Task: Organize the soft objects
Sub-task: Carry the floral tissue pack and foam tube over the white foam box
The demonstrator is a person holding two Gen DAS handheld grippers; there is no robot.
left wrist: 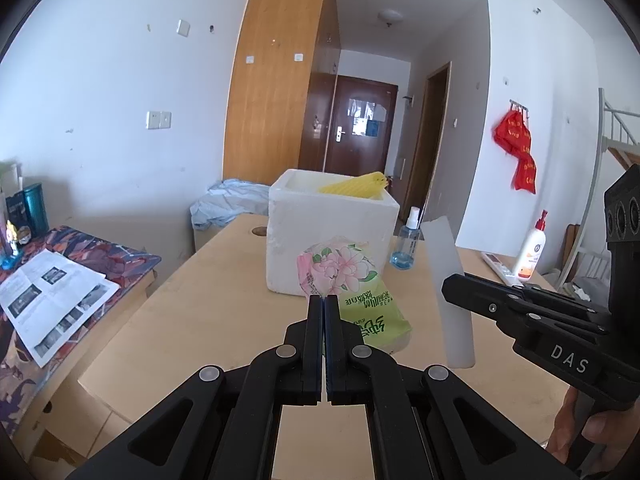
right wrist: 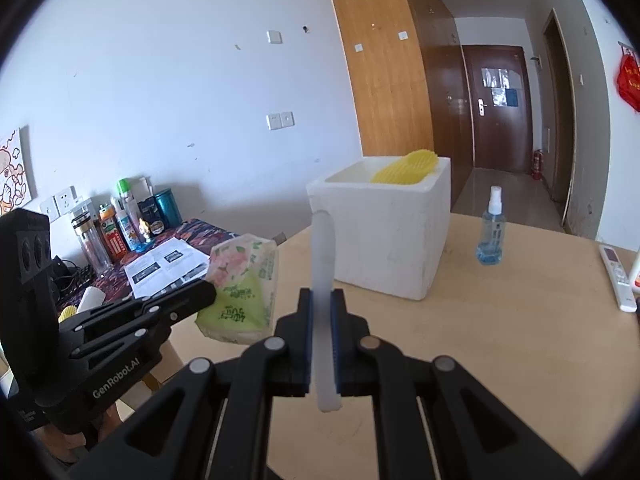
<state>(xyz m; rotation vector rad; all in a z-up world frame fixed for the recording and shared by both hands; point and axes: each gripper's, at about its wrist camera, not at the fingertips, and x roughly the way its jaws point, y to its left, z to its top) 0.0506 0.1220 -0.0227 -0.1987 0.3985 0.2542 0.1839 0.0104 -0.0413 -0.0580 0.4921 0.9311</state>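
While both grippers hang above the wooden table (left wrist: 208, 304), each one has something between its fingers. The left gripper (left wrist: 323, 300) has its two fingers pressed almost together, and they pinch the plastic edge of the tissue pack (left wrist: 352, 280), a soft green and pink pack with flowers printed on it. This pack is lifted in front of the white foam box (left wrist: 320, 236), on the near side of the box, and I cannot tell if its lower end touches the table. The right gripper (right wrist: 321, 300) is closed on a white foam strip (right wrist: 323, 280), which stands nearly upright between the fingers and sticks out both above and below them. From the right wrist view, the top of the strip comes in front of the near left corner of the foam box. A yellow ribbed sponge (right wrist: 404, 168) lies inside the box and leans on its rim. To the right of the box stands a blue spray bottle (right wrist: 491, 232), and further right lies a white remote control (right wrist: 618, 276). Left of the box, on a lower desk with patterned cloth, a printed leaflet (left wrist: 52, 300) is lying open.
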